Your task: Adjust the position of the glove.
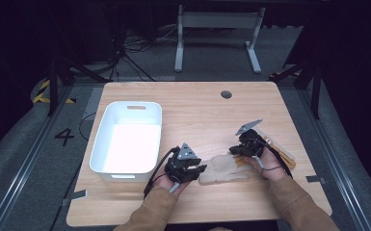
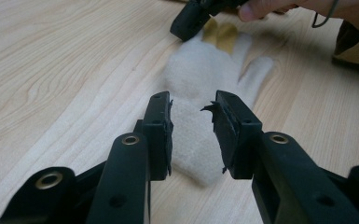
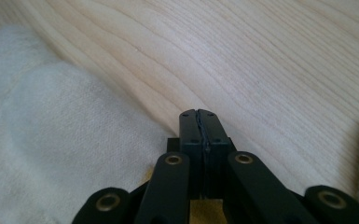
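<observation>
A cream fabric glove (image 1: 221,168) with yellow patches lies flat on the wooden table (image 1: 207,110), between my two hands. My left gripper (image 1: 200,169) is open at the glove's cuff end. In the left gripper view its jaws (image 2: 191,105) stand apart just over the glove (image 2: 200,79), with nothing clamped. My right gripper (image 1: 235,148) is shut at the finger end. In the right gripper view its jaws (image 3: 199,114) are pressed together low over bare wood, with the glove (image 3: 51,140) to their left. The left gripper view shows the right gripper (image 2: 189,21) tip at the glove's yellow patches.
An empty white bin (image 1: 99,139) stands on the left part of the table, close to my left hand. A tan and yellow thing (image 1: 282,153), perhaps a second glove, lies under my right hand. A round cable hole (image 1: 226,94) sits at the far edge.
</observation>
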A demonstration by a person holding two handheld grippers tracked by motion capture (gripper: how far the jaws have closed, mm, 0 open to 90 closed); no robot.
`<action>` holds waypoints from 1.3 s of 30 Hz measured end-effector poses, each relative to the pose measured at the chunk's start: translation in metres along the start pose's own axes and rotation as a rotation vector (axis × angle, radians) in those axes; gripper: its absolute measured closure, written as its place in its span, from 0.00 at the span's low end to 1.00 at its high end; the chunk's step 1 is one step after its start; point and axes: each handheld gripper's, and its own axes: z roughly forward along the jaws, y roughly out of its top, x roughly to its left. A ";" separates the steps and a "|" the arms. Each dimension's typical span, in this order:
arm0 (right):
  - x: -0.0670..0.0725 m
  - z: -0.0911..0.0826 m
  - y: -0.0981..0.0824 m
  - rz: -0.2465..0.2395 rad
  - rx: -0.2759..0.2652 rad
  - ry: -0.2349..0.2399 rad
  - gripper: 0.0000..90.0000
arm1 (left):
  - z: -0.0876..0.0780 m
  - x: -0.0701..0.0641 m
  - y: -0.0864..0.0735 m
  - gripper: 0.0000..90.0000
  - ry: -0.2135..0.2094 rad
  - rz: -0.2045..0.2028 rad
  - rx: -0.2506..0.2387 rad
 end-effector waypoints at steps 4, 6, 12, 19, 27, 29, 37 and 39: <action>0.001 -0.004 -0.005 0.008 0.004 0.002 1.00 | 0.002 0.001 0.004 0.74 -0.001 -0.002 -0.008; 0.001 -0.006 -0.008 0.010 0.003 0.011 1.00 | 0.002 0.002 0.005 0.73 0.000 -0.002 -0.010; 0.000 -0.011 -0.017 0.023 0.009 0.022 1.00 | 0.004 0.004 0.007 0.68 0.016 -0.024 -0.032; -0.001 -0.017 -0.020 0.024 -0.008 0.011 0.99 | 0.004 0.008 0.007 0.67 0.017 -0.043 -0.041; -0.002 -0.033 -0.019 0.034 -0.090 -0.015 0.89 | 0.002 0.009 0.008 0.65 0.026 -0.043 -0.048; -0.002 -0.035 -0.019 0.038 -0.101 -0.016 0.89 | 0.002 0.009 0.008 0.64 0.030 -0.043 -0.052; -0.006 -0.047 -0.022 0.057 -0.162 -0.046 0.82 | 0.003 0.012 0.008 0.56 0.046 -0.055 -0.052; -0.008 -0.053 -0.023 0.068 -0.186 -0.061 0.78 | 0.004 0.012 0.008 0.55 0.050 -0.053 -0.055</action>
